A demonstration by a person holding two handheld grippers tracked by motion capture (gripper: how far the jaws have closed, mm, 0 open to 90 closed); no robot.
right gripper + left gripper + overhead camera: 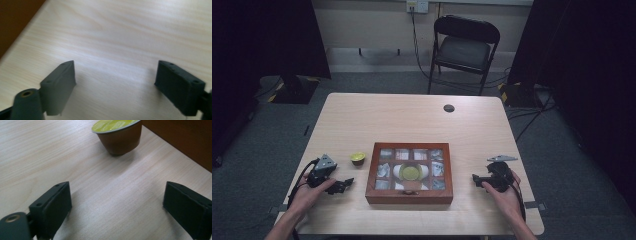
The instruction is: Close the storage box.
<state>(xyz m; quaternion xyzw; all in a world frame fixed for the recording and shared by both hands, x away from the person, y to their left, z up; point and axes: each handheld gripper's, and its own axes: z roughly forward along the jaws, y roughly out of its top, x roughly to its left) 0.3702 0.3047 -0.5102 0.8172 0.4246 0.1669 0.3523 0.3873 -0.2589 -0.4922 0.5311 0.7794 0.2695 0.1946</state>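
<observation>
The small brown coffee capsule with a yellow-green foil lid point(358, 158) stands upright on the pale wooden worktop point(412, 120), just beside the left wall of the reddish-brown wooden box with a glass-paned, compartmented lid point(409, 174). The lid is down, and through the panes another yellow-green lid shows in the middle compartment, with pale packets around it.

The step in hand looks to be picking up that loose capsule. To do it well, I would bring the left hand-held gripper point(343, 184) forward along the worktop with one jaw on each side of the cup. It should close on the brown wall below the rim, not on the foil. The cup tapers toward its base, so a grip too low could squeeze it out. The box wall is close on one side, so the jaw going there needs care.

The left hand-held gripper point(117, 205) is spread wide with nothing between its jaws, low over the worktop, the capsule point(117, 136) ahead and apart from it. The right hand-held gripper point(478, 180) sits on the far side of the box, also released; in its own view point(115, 85) there is bare wood between the jaws.
</observation>
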